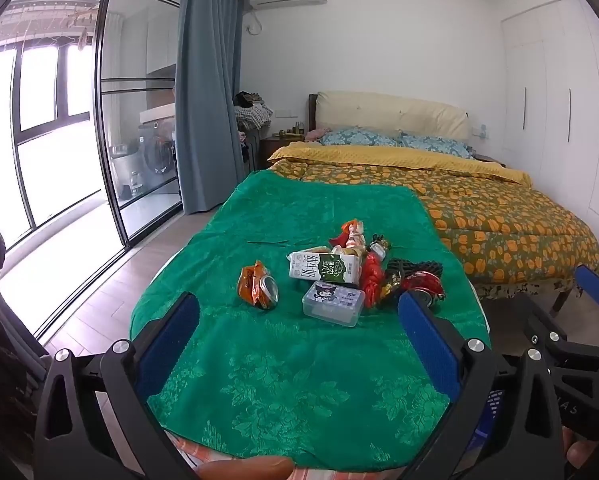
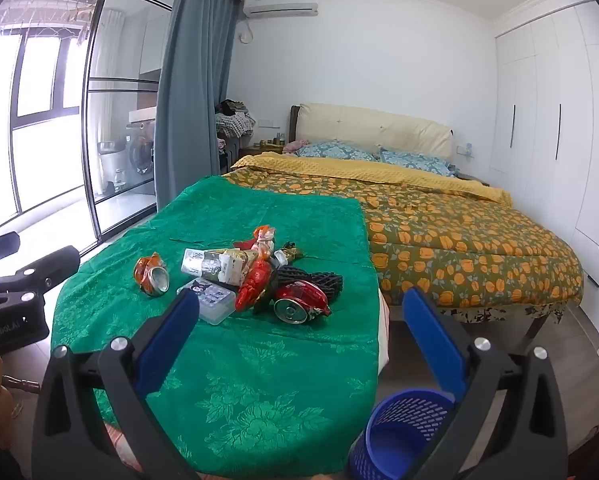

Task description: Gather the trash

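L gripper [image 1: 299, 344] and R gripper [image 2: 301, 340]: jaws apart, nothing held. Trash pile [image 2: 255, 280] at frame centre on green cloth [image 2: 259, 380]; blue bin [image 2: 399, 432] lower right.

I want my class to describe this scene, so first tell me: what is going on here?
A person holds a two-finger gripper in each hand above a table under a green cloth. Both the left gripper and the right gripper are open and hold nothing. The trash lies untouched mid-table: a crushed orange can, a milk carton, a clear plastic box, a crushed red can and wrappers. A blue mesh bin stands on the floor beside the table's right edge.
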